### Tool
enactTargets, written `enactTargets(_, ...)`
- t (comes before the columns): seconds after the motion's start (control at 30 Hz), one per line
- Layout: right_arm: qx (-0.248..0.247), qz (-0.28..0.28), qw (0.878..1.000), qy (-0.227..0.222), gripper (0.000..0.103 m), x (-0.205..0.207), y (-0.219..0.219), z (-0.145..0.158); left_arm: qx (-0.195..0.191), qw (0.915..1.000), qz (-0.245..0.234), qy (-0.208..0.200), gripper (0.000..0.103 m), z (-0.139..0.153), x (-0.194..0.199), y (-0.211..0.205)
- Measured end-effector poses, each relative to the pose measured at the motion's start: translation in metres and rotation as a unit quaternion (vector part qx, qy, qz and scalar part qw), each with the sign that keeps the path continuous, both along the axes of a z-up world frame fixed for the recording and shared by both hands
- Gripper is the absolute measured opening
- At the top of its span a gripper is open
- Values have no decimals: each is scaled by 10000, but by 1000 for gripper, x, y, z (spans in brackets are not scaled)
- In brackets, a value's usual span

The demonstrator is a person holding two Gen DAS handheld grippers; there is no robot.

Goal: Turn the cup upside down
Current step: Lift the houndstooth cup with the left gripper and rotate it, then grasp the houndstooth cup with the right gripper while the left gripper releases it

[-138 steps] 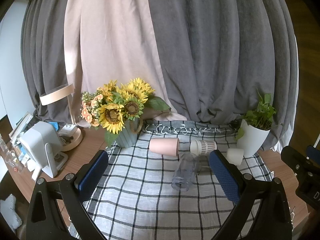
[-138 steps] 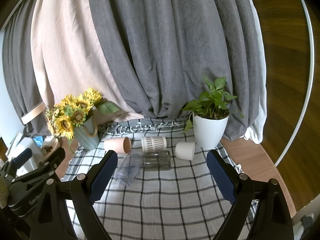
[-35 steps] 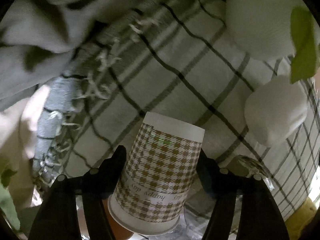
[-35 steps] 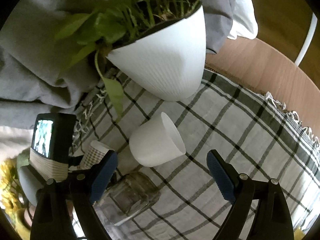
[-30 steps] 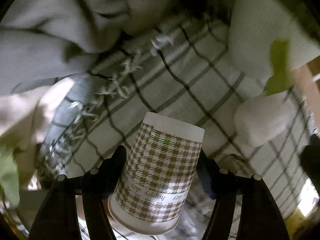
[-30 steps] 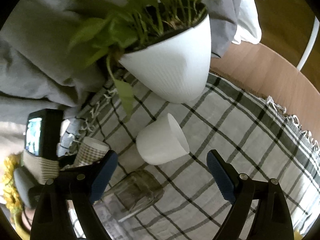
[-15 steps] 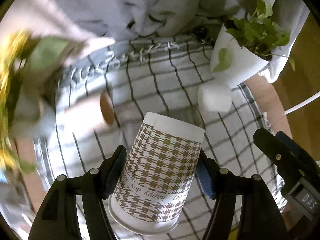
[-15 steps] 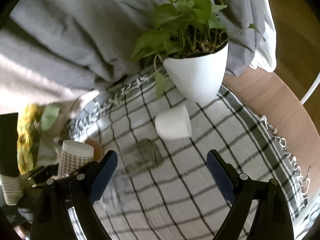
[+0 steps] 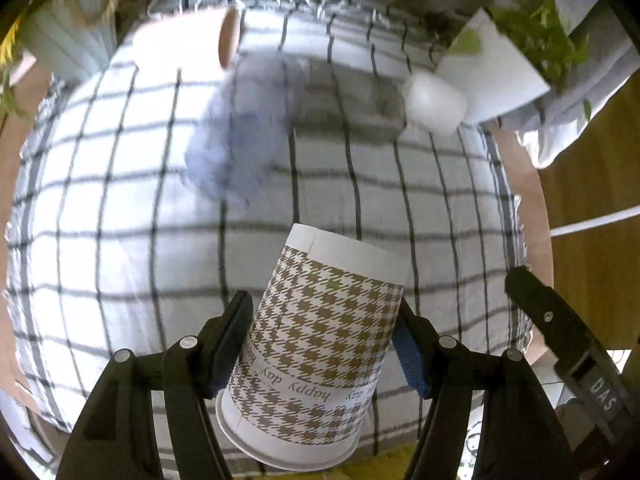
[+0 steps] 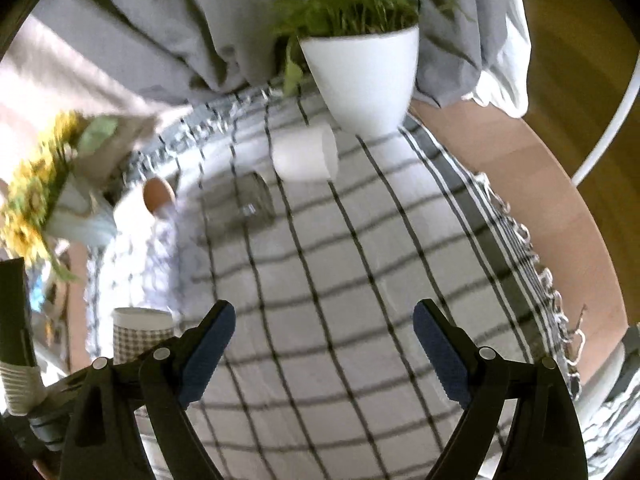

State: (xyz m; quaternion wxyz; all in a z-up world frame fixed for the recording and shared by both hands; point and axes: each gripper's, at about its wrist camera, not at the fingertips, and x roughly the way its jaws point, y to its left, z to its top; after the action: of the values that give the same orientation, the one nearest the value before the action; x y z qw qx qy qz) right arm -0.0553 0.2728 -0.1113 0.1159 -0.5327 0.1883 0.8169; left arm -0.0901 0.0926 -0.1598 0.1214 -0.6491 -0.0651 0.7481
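My left gripper (image 9: 324, 344) is shut on the houndstooth paper cup (image 9: 320, 344). It holds the cup above the checked cloth (image 9: 120, 240), base end pointing away from the camera and rolled rim nearest the lens. The same cup (image 10: 140, 332) shows at the lower left of the right wrist view, flat end up, above the cloth. My right gripper (image 10: 324, 340) is open and empty over the cloth's middle.
Lying on the cloth at the back are a pink cup (image 9: 188, 44), a clear bluish plastic cup (image 9: 236, 128), a glass jar (image 9: 348, 100) and a white cup (image 10: 304, 154). A white plant pot (image 10: 364, 76) stands back right, a sunflower vase (image 10: 76, 216) back left.
My left gripper has pulled back toward the front of the cloth with the cup in it. The right gripper has also drawn back and higher, so more cloth shows.
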Motion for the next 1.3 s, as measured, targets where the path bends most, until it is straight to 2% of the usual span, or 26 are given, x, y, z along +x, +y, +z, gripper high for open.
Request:
enactTargets(0.23,78,193,9987,-472,91,12,1,-29,171,9992,263,-241,66,-31,7,7)
enactTargets(0.47,251,389,9973,-575,91,12,-3,-38,340,9967,624,-388,66,-50,8,3)
enactTargets(0.7,424,506,9958,-636,91,8,-7,-42,193,9969,667,-374,68,-57,6,5)
enactTargets(0.8,444,522,9956,-641,91,8,-8,-42,141,9972,630,-369,83,-56,7,5)
enactTargets(0.83,449,525,9955,-646,91,8,-8,-42,146,9973,630,-353,84,-55,7,5)
enactTargets(1.03,457,550,9955,-618,91,11,-11,-38,-68,9986,498,-177,85,-42,12,7)
enactTargets(1.3,265,491,9981,-280,91,18,-21,-12,-558,9945,649,598,89,5,27,-22)
